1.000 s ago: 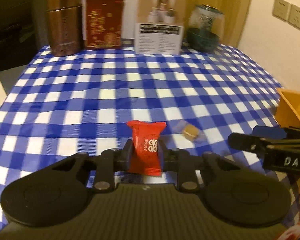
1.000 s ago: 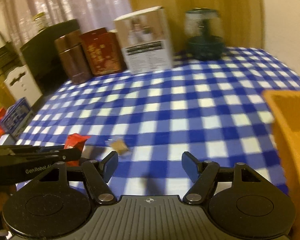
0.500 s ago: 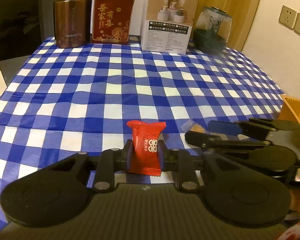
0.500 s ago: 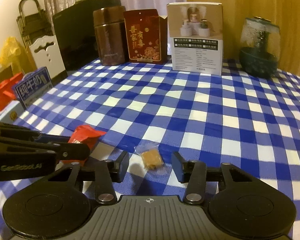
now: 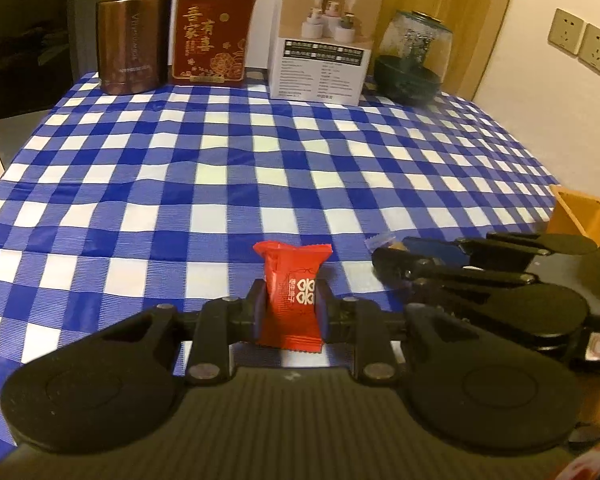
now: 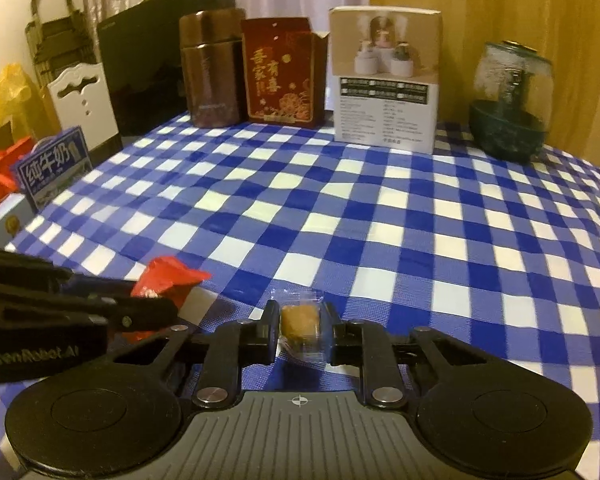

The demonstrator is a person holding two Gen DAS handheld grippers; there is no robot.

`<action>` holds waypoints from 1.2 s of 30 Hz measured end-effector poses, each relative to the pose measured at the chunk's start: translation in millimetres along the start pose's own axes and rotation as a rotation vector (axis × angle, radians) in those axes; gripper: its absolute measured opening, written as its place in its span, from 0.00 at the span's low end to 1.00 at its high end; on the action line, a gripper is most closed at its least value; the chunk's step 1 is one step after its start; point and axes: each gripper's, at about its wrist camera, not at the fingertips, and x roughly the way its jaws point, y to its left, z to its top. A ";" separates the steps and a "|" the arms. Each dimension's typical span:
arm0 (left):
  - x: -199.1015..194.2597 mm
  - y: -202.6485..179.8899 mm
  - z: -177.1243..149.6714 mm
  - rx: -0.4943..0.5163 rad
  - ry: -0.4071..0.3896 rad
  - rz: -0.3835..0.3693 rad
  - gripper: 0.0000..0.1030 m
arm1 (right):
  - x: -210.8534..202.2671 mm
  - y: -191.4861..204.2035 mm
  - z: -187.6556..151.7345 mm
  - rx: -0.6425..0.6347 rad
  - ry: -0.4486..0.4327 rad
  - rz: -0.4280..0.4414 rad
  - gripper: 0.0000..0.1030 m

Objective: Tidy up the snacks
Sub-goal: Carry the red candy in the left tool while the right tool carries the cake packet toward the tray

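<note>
My left gripper (image 5: 290,307) is shut on a red wrapped snack (image 5: 294,292), which stands upright between its pads just above the blue-and-white checked cloth. In the right wrist view my right gripper (image 6: 300,327) is shut on a small tan candy in a clear wrapper (image 6: 299,319), low over the cloth. The two grippers sit side by side: the right gripper (image 5: 388,258) shows to the right in the left wrist view, with the candy's wrapper (image 5: 380,240) peeking out at its tips. The left gripper (image 6: 156,306) and the red snack (image 6: 168,278) show at the left in the right wrist view.
An orange bin (image 5: 584,216) stands at the table's right edge. Along the far edge stand a brown canister (image 5: 132,28), a red box (image 5: 214,28), a white carton (image 5: 326,36) and a dark green glass jar (image 5: 414,62). A blue milk carton (image 6: 54,164) sits off the table's left side.
My right gripper swung left, came down around the tan candy and closed on it. The left gripper kept still with the red snack in its grip.
</note>
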 end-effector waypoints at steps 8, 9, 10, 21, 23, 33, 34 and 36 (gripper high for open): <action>-20.8 -21.9 -3.9 -0.004 -0.008 -0.036 0.22 | -45.1 -6.3 -5.2 0.089 -0.014 -0.051 0.21; -24.4 -24.9 -4.4 -0.007 -0.010 -0.038 0.22 | -53.3 -7.5 -7.2 0.104 -0.014 -0.059 0.21; -29.7 -28.4 -5.9 -0.009 -0.014 -0.038 0.22 | -60.1 -8.3 -9.2 0.116 -0.013 -0.064 0.21; -93.0 -62.8 -34.8 -0.075 -0.001 -0.056 0.22 | -155.8 -8.9 -33.4 0.215 -0.003 -0.117 0.21; -105.0 -69.4 -40.1 -0.083 -0.001 -0.064 0.22 | -171.8 -8.2 -37.3 0.227 -0.007 -0.124 0.21; -158.0 -97.7 -60.7 -0.093 -0.011 -0.062 0.22 | -244.6 -9.5 -58.6 0.281 -0.030 -0.154 0.21; -162.1 -100.6 -62.0 -0.093 -0.011 -0.065 0.22 | -250.7 -9.4 -60.6 0.283 -0.031 -0.156 0.21; -170.1 -107.4 -64.9 -0.092 -0.011 -0.073 0.22 | -262.6 -9.3 -65.1 0.283 -0.035 -0.163 0.21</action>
